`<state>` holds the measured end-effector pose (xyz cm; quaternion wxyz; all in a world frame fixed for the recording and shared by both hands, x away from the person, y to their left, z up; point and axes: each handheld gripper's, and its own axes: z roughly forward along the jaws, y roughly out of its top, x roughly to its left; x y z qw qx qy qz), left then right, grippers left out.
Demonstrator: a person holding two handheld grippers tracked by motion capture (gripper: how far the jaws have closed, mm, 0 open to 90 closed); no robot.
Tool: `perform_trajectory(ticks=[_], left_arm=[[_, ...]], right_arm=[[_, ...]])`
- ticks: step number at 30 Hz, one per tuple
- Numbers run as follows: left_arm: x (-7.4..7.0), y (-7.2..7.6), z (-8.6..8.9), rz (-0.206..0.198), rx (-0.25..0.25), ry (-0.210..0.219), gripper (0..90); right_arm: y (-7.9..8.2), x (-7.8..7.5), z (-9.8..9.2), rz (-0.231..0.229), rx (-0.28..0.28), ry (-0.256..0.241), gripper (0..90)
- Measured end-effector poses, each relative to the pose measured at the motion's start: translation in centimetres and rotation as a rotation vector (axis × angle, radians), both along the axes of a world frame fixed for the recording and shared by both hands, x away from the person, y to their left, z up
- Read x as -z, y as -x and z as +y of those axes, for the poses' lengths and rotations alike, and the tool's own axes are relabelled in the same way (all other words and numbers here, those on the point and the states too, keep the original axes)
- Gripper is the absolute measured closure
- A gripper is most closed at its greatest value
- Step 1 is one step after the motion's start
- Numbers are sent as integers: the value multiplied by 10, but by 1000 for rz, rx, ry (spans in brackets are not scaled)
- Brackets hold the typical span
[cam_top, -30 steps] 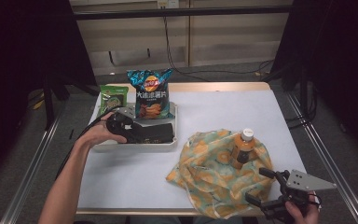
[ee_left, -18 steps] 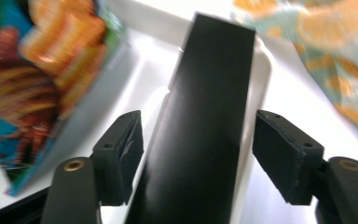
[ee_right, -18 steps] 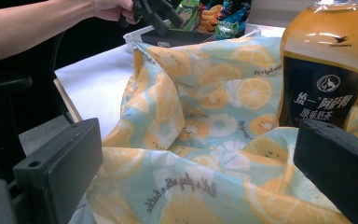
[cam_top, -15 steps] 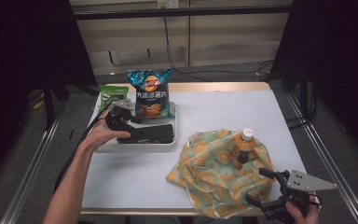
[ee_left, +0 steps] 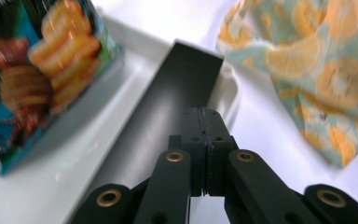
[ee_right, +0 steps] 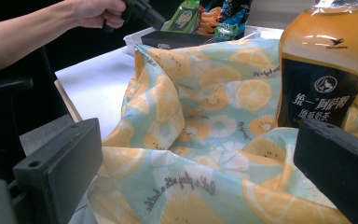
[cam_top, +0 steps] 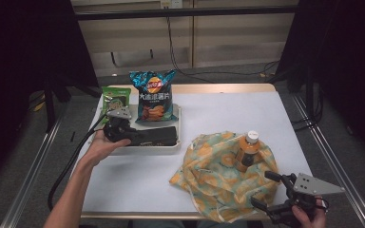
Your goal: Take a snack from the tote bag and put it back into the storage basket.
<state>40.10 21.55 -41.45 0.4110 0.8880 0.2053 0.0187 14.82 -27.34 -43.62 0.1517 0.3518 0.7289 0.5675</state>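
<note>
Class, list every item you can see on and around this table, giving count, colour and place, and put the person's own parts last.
Table: one, white top with a wooden edge, centre.
Tray: one, white, left part of the table.
Crisp bag: one, blue, upright at the tray's far side.
Green packet: one, left of the crisp bag.
Black box: one, lying in the tray.
Cloth bag: one, pale green with orange fruit print, near right.
Bottle: one, orange drink, white cap, upright in the cloth bag.
Left gripper: black, jaws closed, over the black box.
Right gripper: black, jaws open, at the cloth bag's near edge.

Orange-slice patterned pale green cloth (cam_top: 218,178), orange drink bottle (cam_top: 248,152), blue chip bag (cam_top: 153,95), white tray (cam_top: 145,148)
</note>
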Motion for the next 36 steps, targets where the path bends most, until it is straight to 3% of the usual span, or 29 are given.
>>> perform_trajectory(ticks=[2,4,8,10,12,18,22,24,30,36], left_arm=[[5,1,7,12,-19,-12,895],[12,2,18,31,-50,11,895],[26,2,37,55,-92,13,896],[30,0,42,63,-105,-5,893],[30,-1,45,67,-118,16,880],[32,-1,43,74,-114,20,866],[32,4,38,70,-108,29,794],[29,8,38,54,-112,17,733],[19,26,44,-4,-147,35,563],[12,46,57,-60,-192,96,438]], right_arm=[[0,0,0,-2,3,-1,6],[0,0,0,-5,1,0,6],[-1,0,1,-2,1,0,5],[-2,0,1,2,4,2,5],[-3,0,2,-1,1,2,5],[-3,1,2,1,-1,2,5],[-2,0,1,3,4,1,5],[-2,0,1,-2,4,1,5],[-3,0,-1,-8,22,5,18],[-6,-3,-2,-4,55,8,38]])
